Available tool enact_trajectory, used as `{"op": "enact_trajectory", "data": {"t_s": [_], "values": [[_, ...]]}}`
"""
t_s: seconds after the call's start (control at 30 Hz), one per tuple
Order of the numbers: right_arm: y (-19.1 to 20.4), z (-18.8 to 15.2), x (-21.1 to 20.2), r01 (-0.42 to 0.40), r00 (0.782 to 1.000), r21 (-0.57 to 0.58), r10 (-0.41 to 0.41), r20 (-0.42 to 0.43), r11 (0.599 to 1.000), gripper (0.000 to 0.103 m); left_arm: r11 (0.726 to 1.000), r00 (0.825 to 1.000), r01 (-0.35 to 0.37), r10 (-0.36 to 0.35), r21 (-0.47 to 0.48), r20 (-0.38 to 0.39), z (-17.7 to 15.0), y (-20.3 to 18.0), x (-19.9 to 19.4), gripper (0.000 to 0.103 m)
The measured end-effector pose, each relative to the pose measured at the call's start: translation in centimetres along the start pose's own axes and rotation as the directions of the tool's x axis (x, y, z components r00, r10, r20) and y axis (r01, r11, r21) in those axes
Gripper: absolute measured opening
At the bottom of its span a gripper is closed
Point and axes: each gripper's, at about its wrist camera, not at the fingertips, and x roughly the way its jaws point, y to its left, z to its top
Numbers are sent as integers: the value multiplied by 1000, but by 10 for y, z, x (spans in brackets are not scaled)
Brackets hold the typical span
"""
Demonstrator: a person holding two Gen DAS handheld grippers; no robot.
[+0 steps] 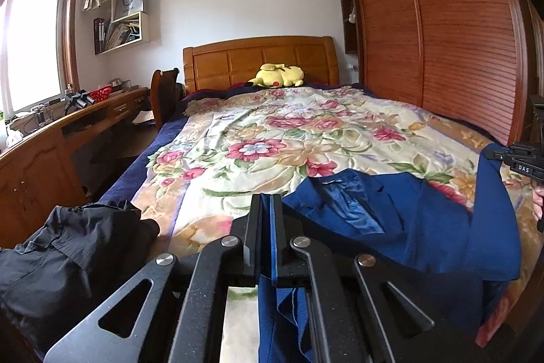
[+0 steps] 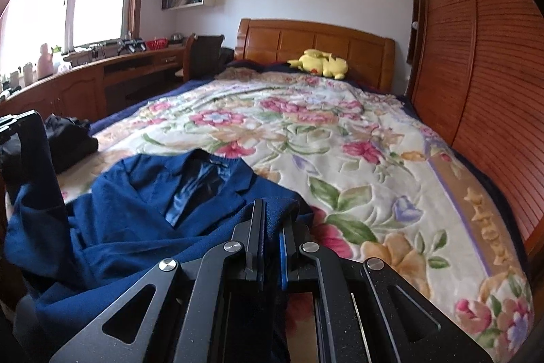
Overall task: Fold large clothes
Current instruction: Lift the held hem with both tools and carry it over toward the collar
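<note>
Rumpled blue jacket [image 2: 142,220], collar open

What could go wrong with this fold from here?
1. Each gripper, left gripper and right gripper, pinches only a thin edge of the blue suit jacket; the fabric could slip out.
2. The jacket lies bunched and creased, so folding now may set wrinkles.
3. The crumpled black garment sits close beside it on the floral bedspread and could get caught.

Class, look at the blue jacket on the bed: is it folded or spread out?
Spread out. The blue jacket lies open, collar and shiny lining showing; the left gripper and right gripper each pinch its cloth.
</note>
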Motion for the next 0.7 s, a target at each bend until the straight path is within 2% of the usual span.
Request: {"op": "enact_trajectory", "data": {"t_s": [0.1, 0.23, 0.43, 0.7], "values": [[-2, 6, 20, 1, 1000, 2, -1, -3, 1000, 6, 1000, 1000, -7, 7, 1, -22, 0, 3, 22, 4], [-7, 23, 38, 24, 999, 0, -24, 37, 1000, 6, 1000, 999, -20, 20, -19, -35, 8, 12, 55, 4], [-19, 60, 78, 104, 993, -27, -102, 62, 994, 6, 997, 998, -46, 43, -56, -45, 30, 28, 108, 4], [-26, 90, 141, 204, 978, -45, -201, 54, 978, 6, 994, 995, -89, 85, -62, -57, 44, 46, 152, 4]]}}
